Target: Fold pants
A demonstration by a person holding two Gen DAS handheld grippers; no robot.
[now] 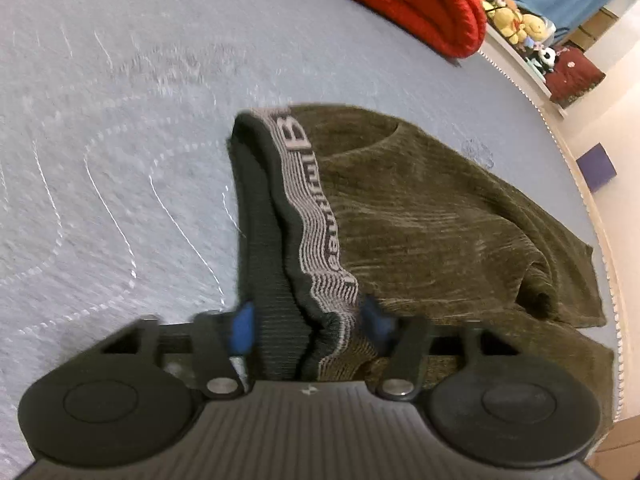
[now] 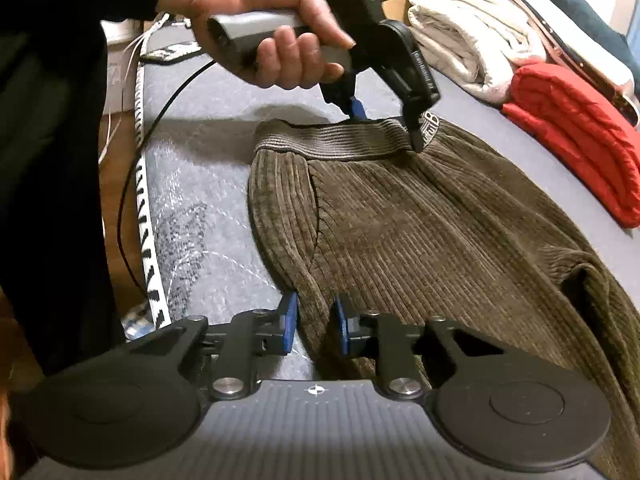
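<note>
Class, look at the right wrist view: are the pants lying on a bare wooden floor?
No. The olive corduroy pants lie on a grey-blue quilted cover, with wooden floor showing only beyond its patterned edge.

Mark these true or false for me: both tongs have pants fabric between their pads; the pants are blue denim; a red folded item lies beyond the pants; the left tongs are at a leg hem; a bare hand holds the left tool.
1. Both tongs have fabric between their pads. True: left tongs on the waistband, right tongs on a side fold of the pants.
2. The pants are blue denim. False: olive-brown corduroy.
3. A red folded item lies beyond the pants. True.
4. The left tongs are at a leg hem. False: at the waistband.
5. A bare hand holds the left tool. True.
</note>
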